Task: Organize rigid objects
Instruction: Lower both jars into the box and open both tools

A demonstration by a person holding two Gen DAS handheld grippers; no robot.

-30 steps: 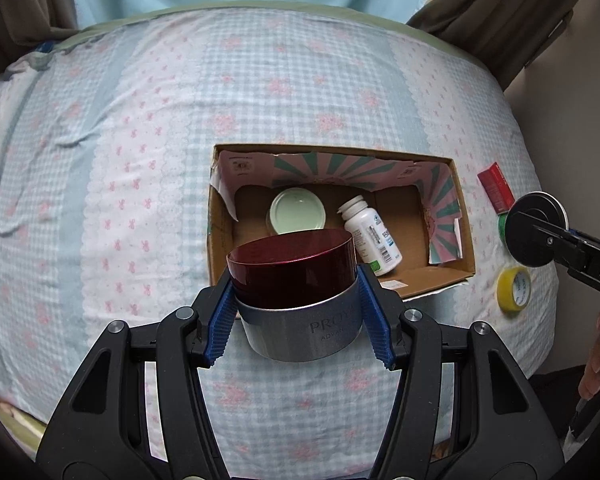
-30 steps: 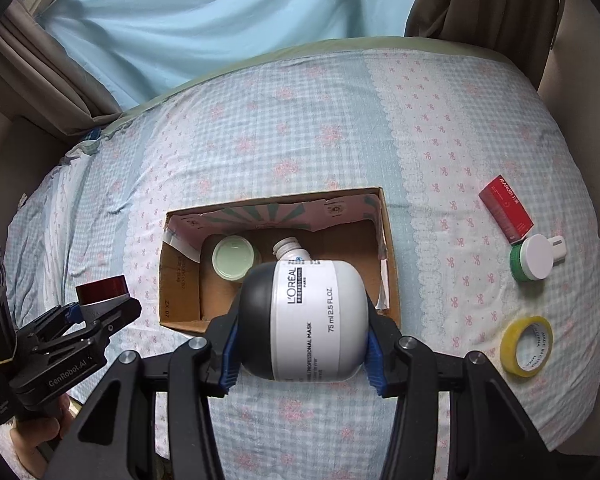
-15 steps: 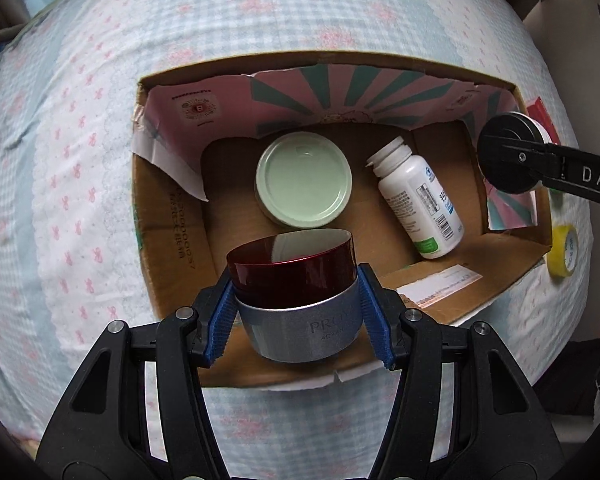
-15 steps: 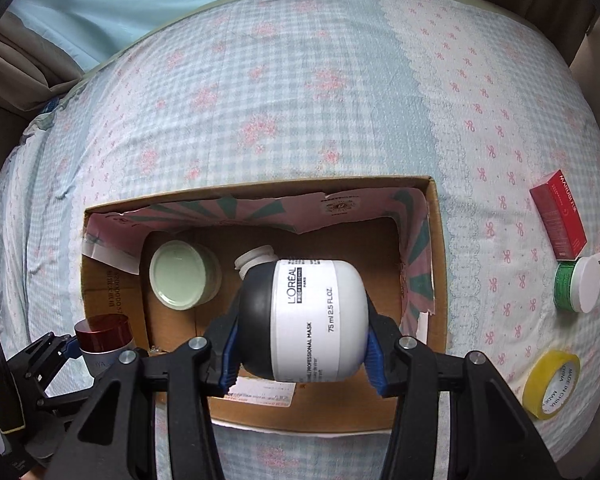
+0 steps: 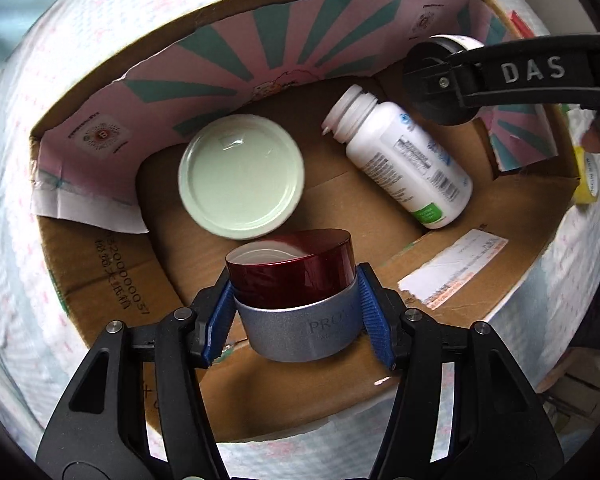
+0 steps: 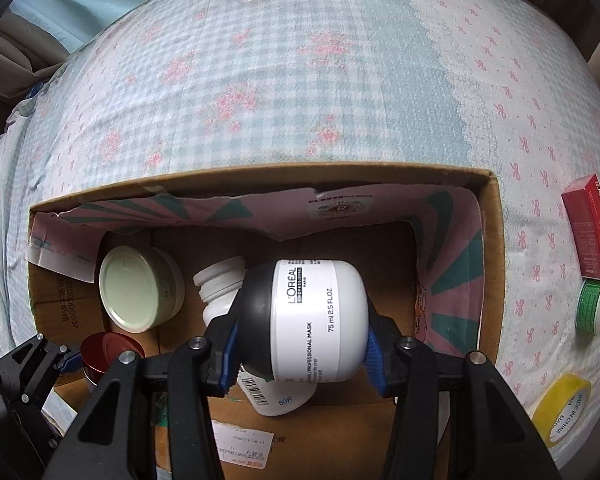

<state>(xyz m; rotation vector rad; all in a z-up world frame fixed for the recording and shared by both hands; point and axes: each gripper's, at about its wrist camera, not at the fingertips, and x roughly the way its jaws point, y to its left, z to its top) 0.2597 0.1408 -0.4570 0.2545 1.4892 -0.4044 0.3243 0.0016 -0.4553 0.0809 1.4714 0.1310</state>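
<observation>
between the left gripper's (image 5: 296,316) fingers (image 5: 374,324), a red-lidded jar (image 5: 296,292) over the box (image 5: 100,292)

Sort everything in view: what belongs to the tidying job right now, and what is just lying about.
In play:
- left gripper holding red-lidded jar
- right gripper holding L'Oreal mask jar
- cardboard box

Lying about:
- red carton
- green-and-white jar
- yellow tape roll
- bedspread

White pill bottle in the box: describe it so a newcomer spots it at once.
Look inside the open cardboard box on the bed. The white pill bottle lies on its side, right of the pale green round lid. It is the only printed-label item lying flat and ungripped.
</observation>
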